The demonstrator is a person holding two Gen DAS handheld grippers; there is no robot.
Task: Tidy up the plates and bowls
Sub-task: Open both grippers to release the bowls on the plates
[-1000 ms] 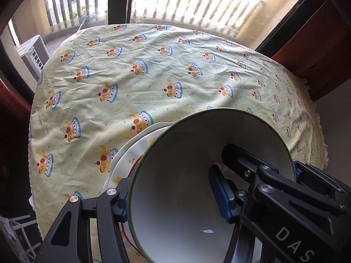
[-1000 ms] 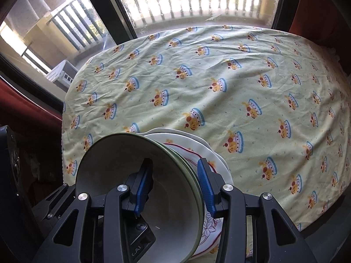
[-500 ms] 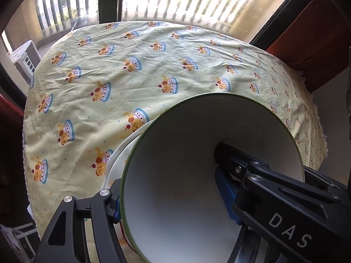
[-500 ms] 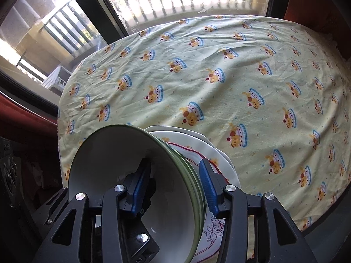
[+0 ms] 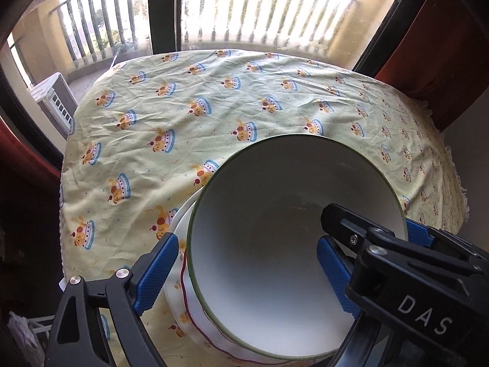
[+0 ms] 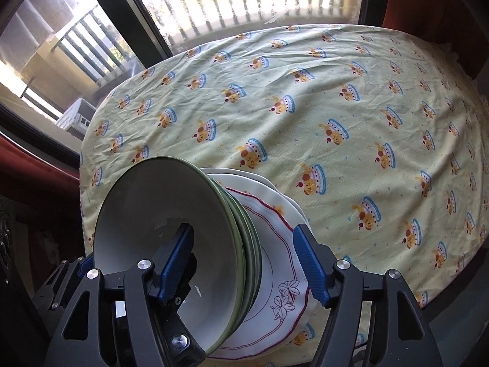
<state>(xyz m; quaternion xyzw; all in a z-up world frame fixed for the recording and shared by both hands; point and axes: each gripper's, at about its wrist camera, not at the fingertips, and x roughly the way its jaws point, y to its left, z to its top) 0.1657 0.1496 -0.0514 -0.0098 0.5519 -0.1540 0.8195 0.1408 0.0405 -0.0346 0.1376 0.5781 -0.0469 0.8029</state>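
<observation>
A stack of white, green-rimmed bowls [image 5: 269,229] sits on white plates with a dark red line [image 5: 183,278] at the near edge of the table. In the right wrist view the bowls [image 6: 171,214] and plates [image 6: 275,275] show side on. My left gripper [image 5: 244,263] is open, one blue finger [image 5: 156,272] left of the plates and one finger [image 5: 333,272] inside the top bowl. My right gripper [image 6: 244,263] is open, one finger [image 6: 177,257] inside the bowl and one [image 6: 311,263] beyond the plates' rim.
The round table wears a yellow-green cloth [image 5: 214,107] printed with puppies in cups. Behind it are a window with a balcony railing [image 5: 275,9] and dark red curtains [image 5: 443,46]. An air-conditioner unit [image 5: 55,101] stands outside at the left.
Both grippers have opened and drawn back a little from the stack. The bowls and plates have settled onto the table near its front edge.
</observation>
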